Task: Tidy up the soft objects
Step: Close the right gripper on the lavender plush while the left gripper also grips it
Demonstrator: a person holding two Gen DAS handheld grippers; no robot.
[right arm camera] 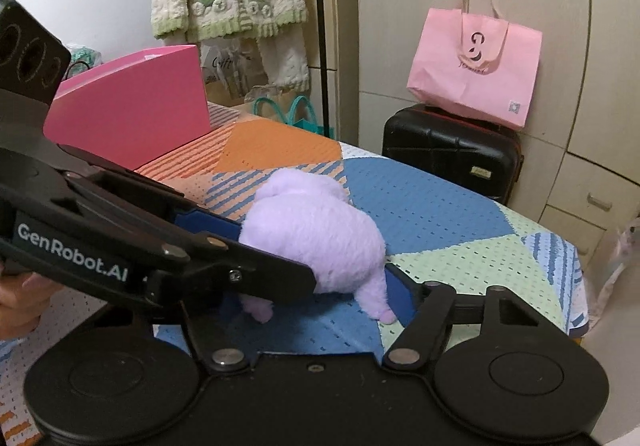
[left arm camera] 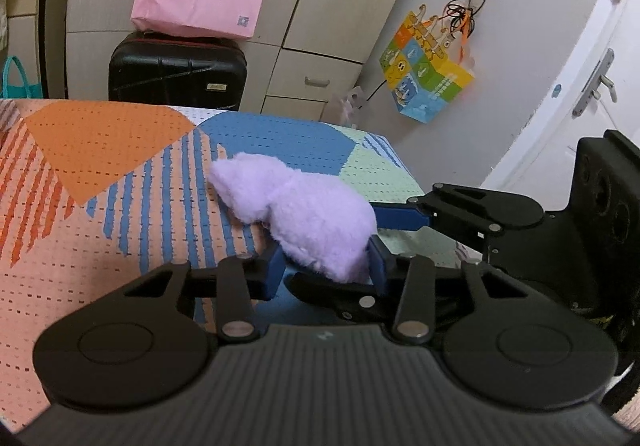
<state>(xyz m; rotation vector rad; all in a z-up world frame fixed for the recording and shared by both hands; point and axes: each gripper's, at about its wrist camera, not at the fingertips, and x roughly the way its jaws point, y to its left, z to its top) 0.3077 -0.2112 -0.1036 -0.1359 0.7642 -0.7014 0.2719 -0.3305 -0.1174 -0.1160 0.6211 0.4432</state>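
Note:
A fluffy lilac plush toy (left arm camera: 296, 214) lies on the patterned bed cover (left arm camera: 120, 174). My left gripper (left arm camera: 326, 262) is shut on the toy's near end, with a blue pad pressed into the fur on each side. In the right wrist view the toy (right arm camera: 316, 238) lies between the fingers of my right gripper (right arm camera: 316, 278). Its right blue finger (right arm camera: 400, 286) touches the toy's leg. The left gripper's black body (right arm camera: 160, 246) crosses in front and hides the other finger, so I cannot see whether the right pads press.
A pink box (right arm camera: 132, 114) stands on the bed's far left. A black suitcase (right arm camera: 452, 154) with a pink tote bag (right arm camera: 476, 70) on it stands against the wardrobe. The bed's corner (right arm camera: 576, 318) is near right. A hand (right arm camera: 16, 298) holds the left gripper.

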